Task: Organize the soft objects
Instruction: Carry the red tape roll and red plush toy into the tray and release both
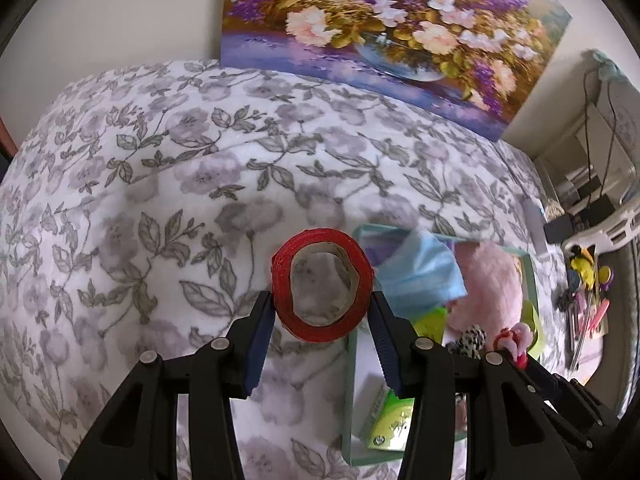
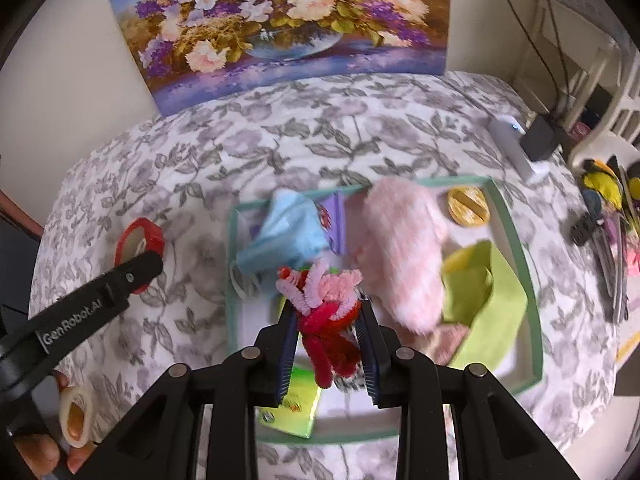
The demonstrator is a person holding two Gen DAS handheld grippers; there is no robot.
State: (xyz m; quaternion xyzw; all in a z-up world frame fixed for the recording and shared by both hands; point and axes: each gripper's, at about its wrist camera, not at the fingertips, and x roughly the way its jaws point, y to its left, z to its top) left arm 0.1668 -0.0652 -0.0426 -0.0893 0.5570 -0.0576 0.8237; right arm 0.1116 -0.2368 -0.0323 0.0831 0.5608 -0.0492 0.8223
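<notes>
Left wrist view: left gripper (image 1: 322,312) fingers part-spread, pinching a red tape roll (image 1: 322,285) above the floral bedspread (image 1: 160,184); right wrist view: right gripper (image 2: 327,332) fingers narrow, clamping a red-and-pink pipe-cleaner bundle (image 2: 324,308) over the green-rimmed tray (image 2: 534,320); both point steeply down; beyond, blurred, lie a blue face mask (image 2: 282,228) and a pink furry thing (image 2: 404,248), its shape unclear.

Tray (image 2: 516,236) mid-bed (image 2: 280,140), toward right edge. Mask (image 2: 284,228) in tray's far-left corner, plush (image 2: 404,248) centre, folded cloth (image 2: 492,300) right. Painting (image 2: 280,20) leans at far edge. My left claw (image 1: 322,312) holds tape roll (image 1: 322,286) left of tray.
</notes>
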